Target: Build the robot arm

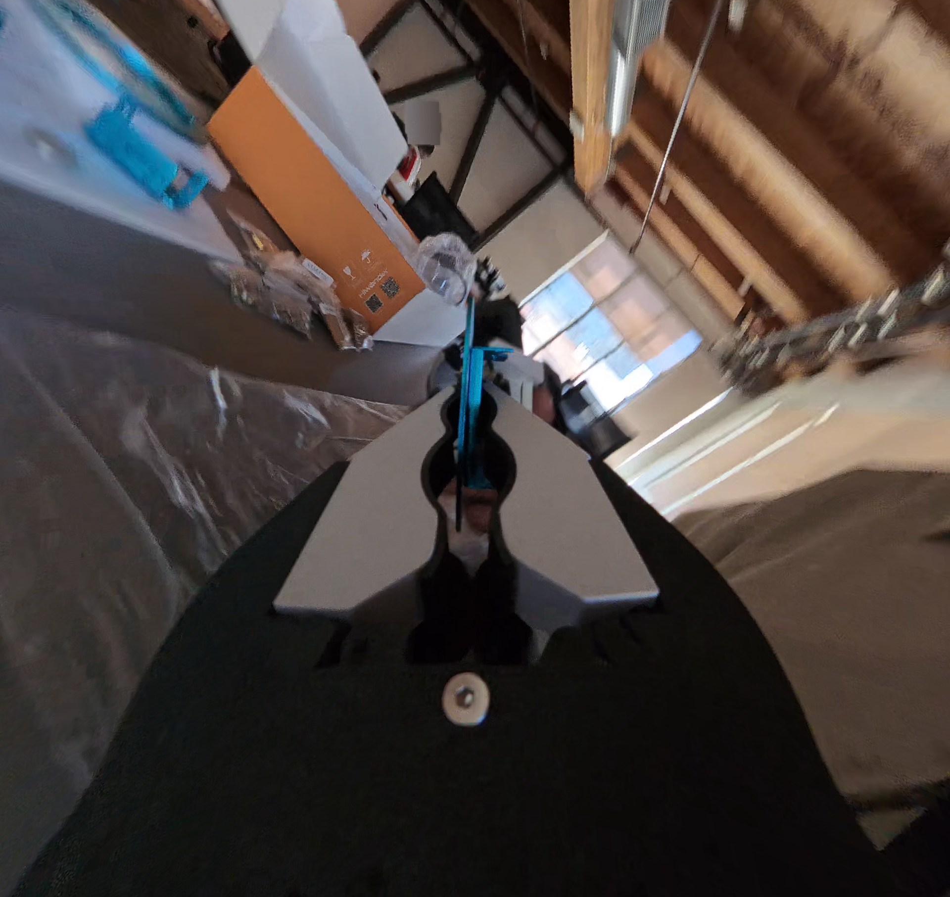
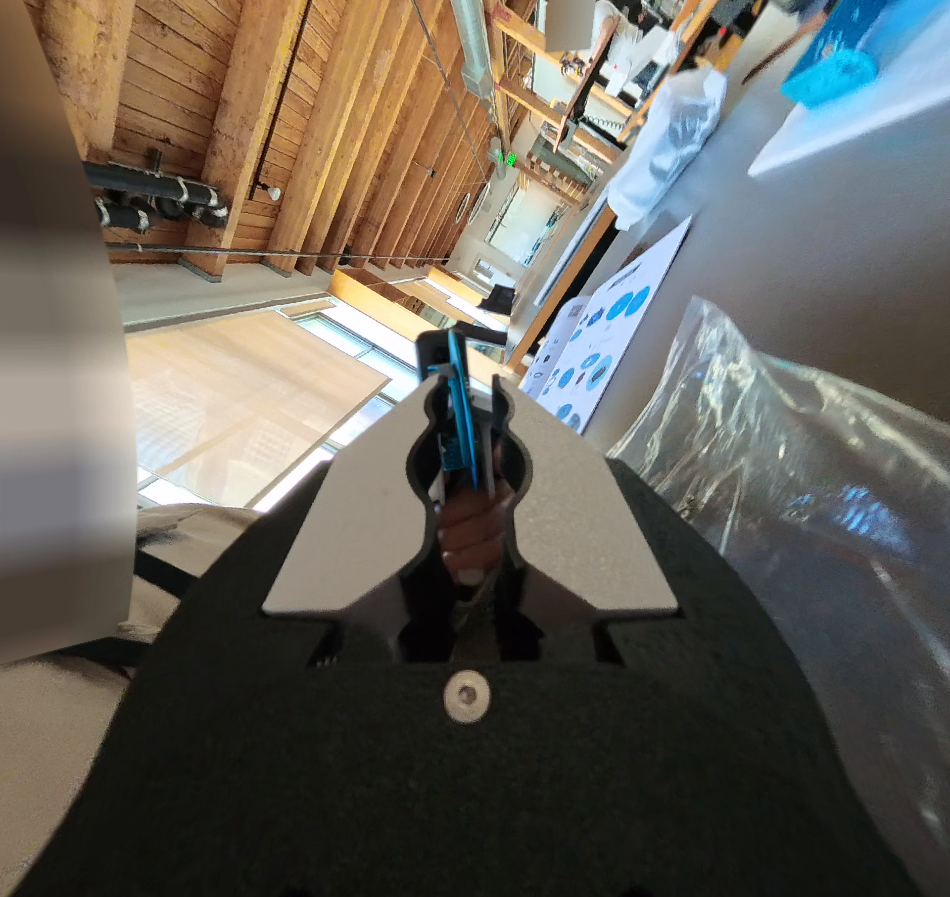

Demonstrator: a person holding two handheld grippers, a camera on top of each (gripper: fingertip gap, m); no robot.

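Both grippers were clamped on one thin blue plate: the left gripper (image 1: 470,399) and right gripper (image 2: 465,384) held its (image 1: 470,409) opposite ends above a plastic-covered worktop (image 1: 154,461).

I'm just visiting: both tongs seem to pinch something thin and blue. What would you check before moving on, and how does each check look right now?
1. Left tongs closed on the blue plate: ok.
2. Right tongs closed on a blue plate: ok, though it sits against one finger.
3. Whether both tongs hold the same plate: cannot tell.
4. Plate edge-on and straight between the left fingers: ok.
5. Picture sharpness: not ok, the left wrist view is blurred.
6. Plastic sheet clear of the right tongs: ok, it lies off to the side.
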